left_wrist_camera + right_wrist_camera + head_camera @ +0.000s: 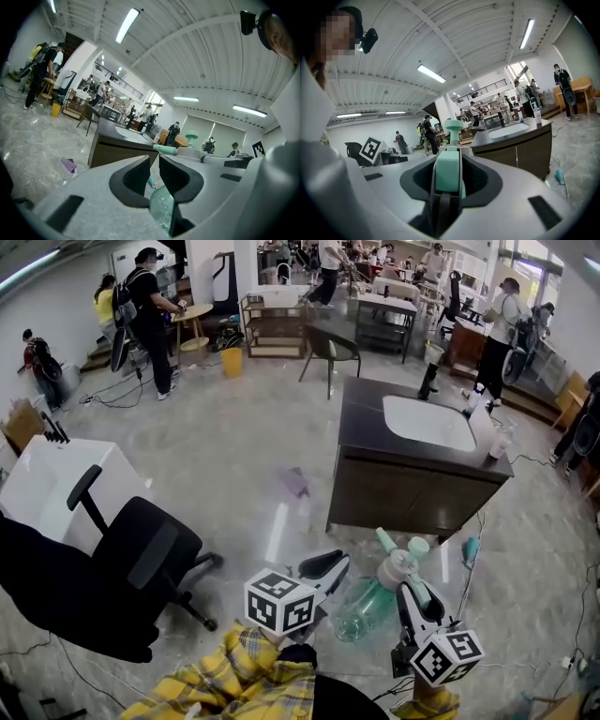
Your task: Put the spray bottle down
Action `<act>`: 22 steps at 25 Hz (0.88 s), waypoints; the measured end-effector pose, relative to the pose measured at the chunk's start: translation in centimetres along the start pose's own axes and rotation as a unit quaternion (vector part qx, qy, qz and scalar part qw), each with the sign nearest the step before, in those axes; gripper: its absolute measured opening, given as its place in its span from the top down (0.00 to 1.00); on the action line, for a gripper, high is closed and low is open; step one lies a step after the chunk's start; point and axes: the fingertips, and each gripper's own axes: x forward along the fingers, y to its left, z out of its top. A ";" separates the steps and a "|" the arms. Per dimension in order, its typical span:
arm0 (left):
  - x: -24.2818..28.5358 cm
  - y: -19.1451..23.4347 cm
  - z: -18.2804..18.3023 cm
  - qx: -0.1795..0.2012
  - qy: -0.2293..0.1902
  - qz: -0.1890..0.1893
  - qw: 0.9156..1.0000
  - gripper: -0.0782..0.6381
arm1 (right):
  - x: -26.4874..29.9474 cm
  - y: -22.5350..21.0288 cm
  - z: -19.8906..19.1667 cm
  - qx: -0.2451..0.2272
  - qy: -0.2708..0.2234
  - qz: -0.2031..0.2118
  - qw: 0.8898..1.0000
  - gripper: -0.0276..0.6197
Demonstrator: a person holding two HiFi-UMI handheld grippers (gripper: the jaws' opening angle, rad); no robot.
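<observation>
Mint-green spray bottle (362, 609) head pinched in right gripper (413, 594), left gripper (326, 569) slightly spread beside it, dark vanity (412, 491) ahead.

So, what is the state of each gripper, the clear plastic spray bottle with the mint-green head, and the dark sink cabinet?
Clear plastic spray bottle with mint-green head: held up, tilted, not yet put down.
Right gripper: shut on the bottle's mint-green head.
Left gripper: jaws slightly apart, empty.
Dark sink cabinet: doors closed.
</observation>
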 end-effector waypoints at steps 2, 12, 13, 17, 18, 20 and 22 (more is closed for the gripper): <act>0.8 1.0 0.5 -0.001 0.003 -0.003 1.000 0.81 | 1.3 -0.4 0.3 0.000 0.001 -0.004 1.000 0.78; 3.6 6.3 3.5 -0.004 0.008 -0.018 1.000 0.81 | 7.6 -1.5 1.8 0.002 0.002 -0.021 1.000 0.78; 3.7 6.8 3.8 -0.003 0.008 -0.021 1.000 0.81 | 8.2 -1.4 1.9 0.001 0.003 -0.023 1.000 0.78; 3.6 8.9 4.5 -0.009 0.007 -0.023 1.000 0.81 | 10.1 -0.9 2.5 -0.004 0.001 -0.030 1.000 0.78; 3.8 9.5 4.7 -0.011 0.007 -0.023 1.000 0.81 | 10.6 -0.9 2.6 -0.006 -0.001 -0.031 1.000 0.78; 4.2 10.4 5.0 -0.014 0.007 -0.024 1.000 0.81 | 11.4 -1.1 2.9 -0.009 0.002 -0.033 0.999 0.78; 4.5 11.0 5.1 -0.021 0.008 -0.025 0.999 0.81 | 11.9 -1.2 2.8 -0.008 0.010 -0.038 0.999 0.78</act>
